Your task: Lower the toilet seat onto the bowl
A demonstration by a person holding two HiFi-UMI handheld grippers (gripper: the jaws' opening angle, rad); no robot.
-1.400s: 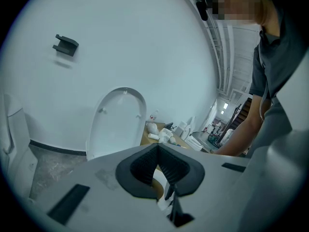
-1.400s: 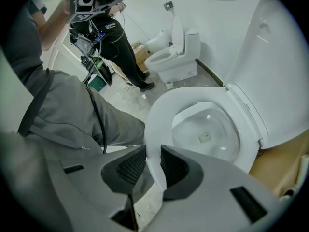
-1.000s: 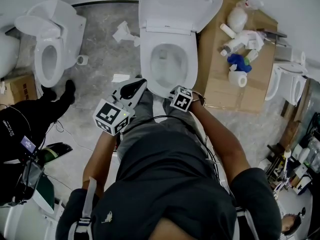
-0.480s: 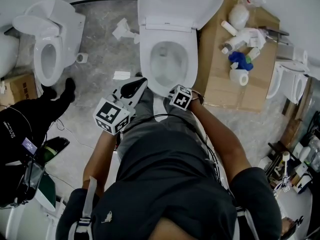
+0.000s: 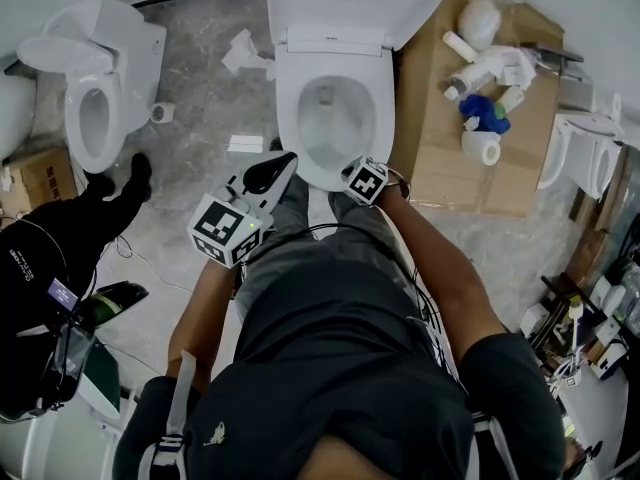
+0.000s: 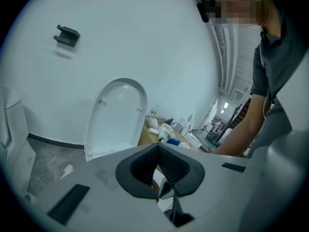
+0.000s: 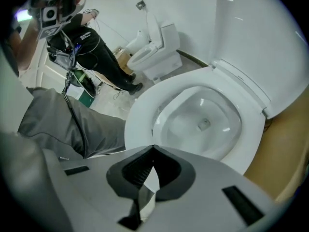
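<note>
The white toilet stands in the middle of the head view, its lid (image 5: 350, 3) raised against the wall and its seat (image 5: 288, 118) lying flat on the bowl (image 5: 335, 118). My right gripper (image 5: 357, 173) points steeply down at the seat's front rim. Its jaws have just been closing and now meet with nothing between them. In the right gripper view the closed tips (image 7: 153, 148) sit just in front of the seat (image 7: 142, 112), with the bowl (image 7: 203, 122) beyond. My left gripper (image 5: 284, 161) hovers to the left of the rim, shut and empty, facing the lid (image 6: 118, 112).
A second toilet (image 5: 95, 98) stands at the left, another (image 5: 590, 158) at the far right. Flattened cardboard (image 5: 440, 158) with bottles and paper rolls lies right of the bowl. A person in black (image 5: 60, 238) stands at the left. Paper scraps (image 5: 243, 58) lie on the floor.
My right gripper has sunk a little towards the seat's front rim. The left gripper has stayed where it was.
</note>
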